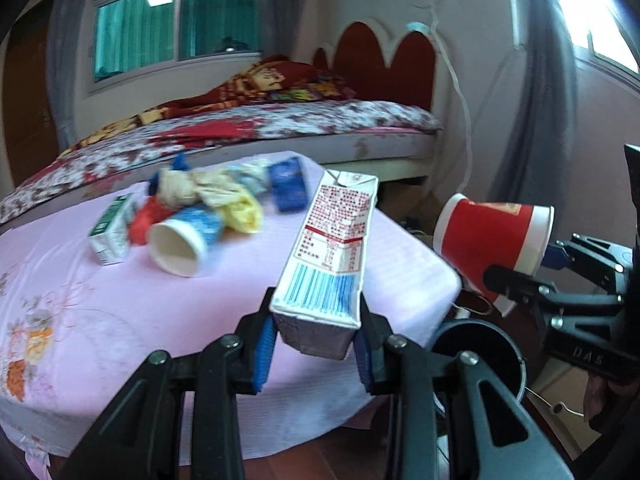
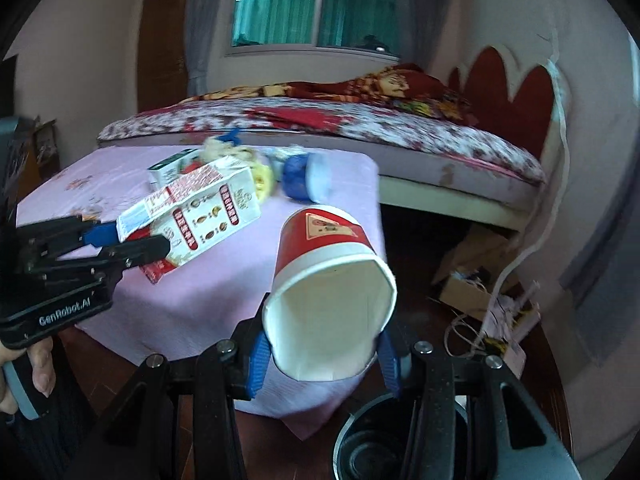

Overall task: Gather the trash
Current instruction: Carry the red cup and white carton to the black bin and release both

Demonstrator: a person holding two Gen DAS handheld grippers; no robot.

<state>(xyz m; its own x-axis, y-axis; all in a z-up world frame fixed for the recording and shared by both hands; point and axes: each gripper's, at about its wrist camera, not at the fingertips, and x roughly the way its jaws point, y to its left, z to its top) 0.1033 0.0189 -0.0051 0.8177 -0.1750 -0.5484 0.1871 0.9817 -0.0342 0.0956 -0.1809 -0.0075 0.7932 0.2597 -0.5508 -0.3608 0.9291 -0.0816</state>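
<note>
My left gripper (image 1: pixel 316 344) is shut on a white and red milk carton (image 1: pixel 332 248), held above the table's right front part; it also shows in the right wrist view (image 2: pixel 200 208). My right gripper (image 2: pixel 324 360) is shut on a red paper cup (image 2: pixel 328 280), its open mouth toward the camera; the cup also shows in the left wrist view (image 1: pixel 492 244), past the table's right edge. A black round bin (image 1: pixel 480 356) stands on the floor below it, also seen in the right wrist view (image 2: pixel 372 440). More trash lies on the pink table (image 1: pixel 120 320): a blue and white cup (image 1: pixel 188 240), a green carton (image 1: pixel 114 232), crumpled wrappers (image 1: pixel 208 192), a blue packet (image 1: pixel 288 186).
A bed (image 1: pixel 240 128) with a floral cover stands behind the table. A cardboard box and cables (image 2: pixel 480 292) lie on the floor at the right by the wall. A person's hand (image 2: pixel 36 368) holds the left gripper's handle.
</note>
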